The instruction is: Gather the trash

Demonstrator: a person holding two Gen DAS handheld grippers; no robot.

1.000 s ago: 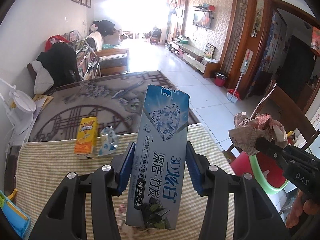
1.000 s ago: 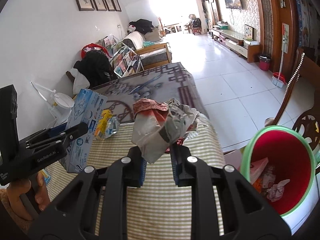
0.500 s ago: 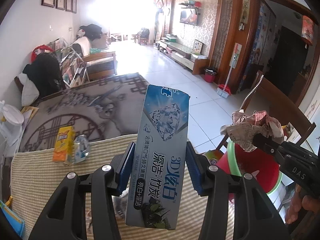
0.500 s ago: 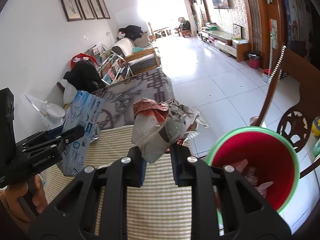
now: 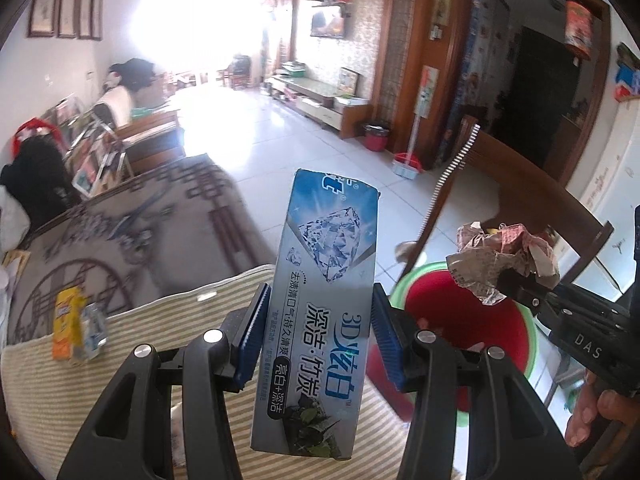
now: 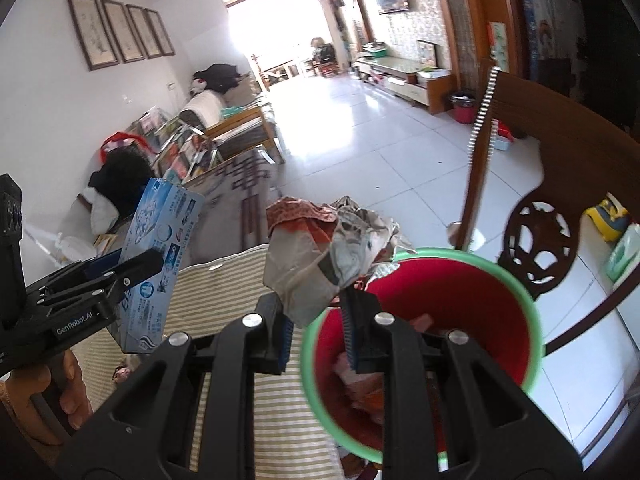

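Since a second ago we have carried both loads sideways off the striped green-and-cream tablecloth point(image 5: 132, 360) toward its right edge. The red plastic bin with a green rim point(image 6: 448, 308), then off to the right, now sits directly beyond our right gripper point(image 6: 316, 320).

Our left gripper point(image 5: 318, 332) stays clamped on the tall blue-and-silver toothpaste carton point(image 5: 320, 312), upright between the blue pads above the cloth's right part. Our right gripper keeps its jaws pinched on the crumpled wad of red-and-grey printed paper point(image 6: 328, 248), which hangs over the bin's near rim.

Only the left view shows the orange drink carton point(image 5: 68, 328) and the small clear wrapper point(image 5: 94, 330) touching it, near the cloth's far left edge. Only the right view looks into the bin, where pale scraps point(image 6: 360, 372) lie, and shows fingers point(image 6: 68, 392) gripping the left handle.
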